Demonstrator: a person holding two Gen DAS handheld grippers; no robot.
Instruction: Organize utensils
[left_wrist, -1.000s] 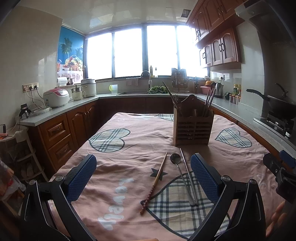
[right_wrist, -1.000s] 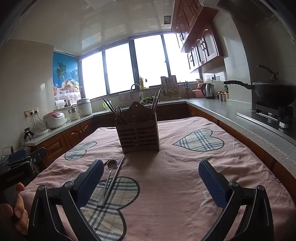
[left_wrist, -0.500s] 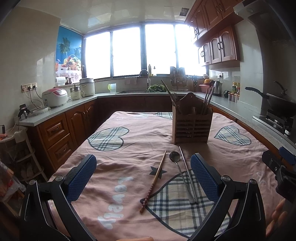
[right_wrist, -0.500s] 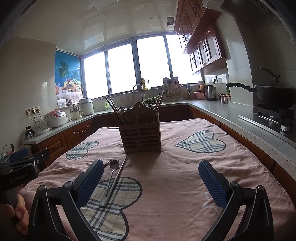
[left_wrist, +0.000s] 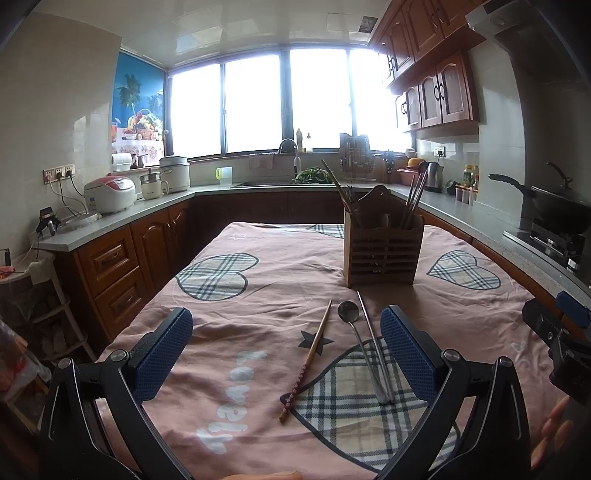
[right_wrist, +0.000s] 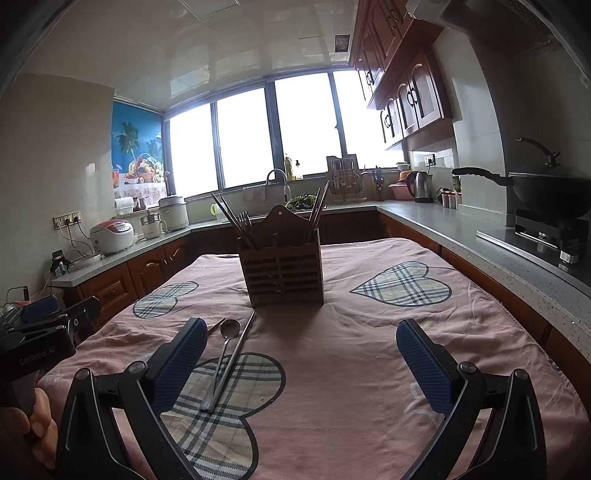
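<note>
A brown slatted utensil holder (left_wrist: 382, 254) (right_wrist: 282, 273) stands mid-table with chopsticks and forks in it. On the pink cloth in front of it lie a wooden chopstick (left_wrist: 308, 358), a metal spoon (left_wrist: 356, 339) (right_wrist: 221, 350) and a metal chopstick (left_wrist: 373, 350) (right_wrist: 236, 350). My left gripper (left_wrist: 286, 354) hangs open above the cloth, the loose utensils lying between its blue pads. My right gripper (right_wrist: 301, 365) is open too, with bare cloth between its fingers and the spoon just inside its left pad. Each gripper shows at the edge of the other's view.
The table wears a pink cloth (right_wrist: 369, 332) with plaid hearts. Counters wrap around it: rice cookers (left_wrist: 109, 192) at left, a sink (left_wrist: 288, 166) under the window, a wok (right_wrist: 546, 192) on the stove at right. A person's hand (right_wrist: 33, 424) holds the left gripper.
Both cameras have tilted or drifted slightly; the holder sits a little higher in the right view. Both grippers stay open and the utensils have not moved.
</note>
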